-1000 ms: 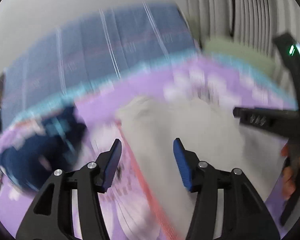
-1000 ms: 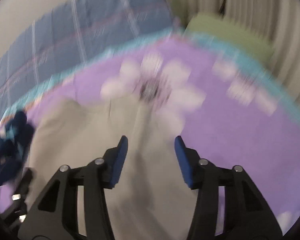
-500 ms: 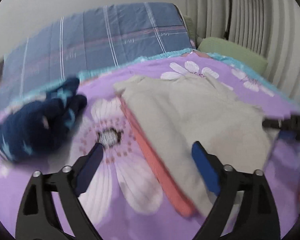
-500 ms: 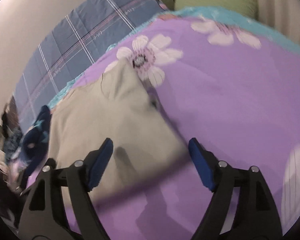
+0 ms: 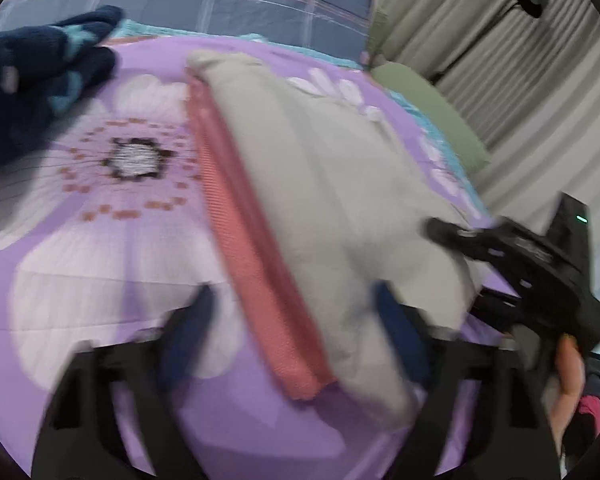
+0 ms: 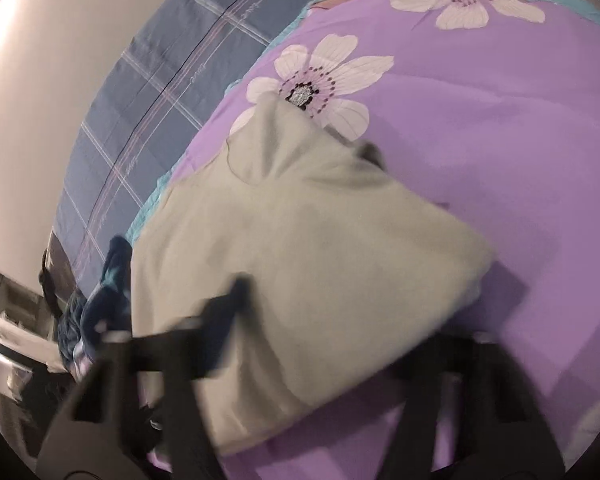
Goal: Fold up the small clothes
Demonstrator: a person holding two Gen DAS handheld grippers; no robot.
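The bed (image 6: 480, 128), under a purple flowered cover, carries everything, so the work is judged against its edges. The step in hand looks like squaring and setting down a finished fold. To do it well, I would bring both tools low along the near edge of the bundle, one at each near corner, and press or nudge it flat rather than lift it. A lift by one corner would likely let the layers slide apart. Moving slowly also matters, since both views are smeared by motion.

The shirt (image 5: 340, 184), pale grey-beige, lies folded into a rough rectangle in the middle of the bed. Its long axis runs from the near edge toward the far edge, where a blue plaid blanket (image 6: 152, 92) sits. A collar-like notch shows at its far end in the right view. It rests on a salmon-pink ribbed piece (image 5: 252, 248), which peeks out along its left side; whether that is a separate garment I cannot tell.

A dark navy garment (image 5: 32, 80) lies bunched toward the far left corner, well apart from the stack.

The left gripper (image 5: 296, 328) stands spread, its jaws straddling the near left corner of the stack without closing on it. The right gripper (image 6: 340, 320) is also wide apart, one finger over the shirt's near end, holding nothing.
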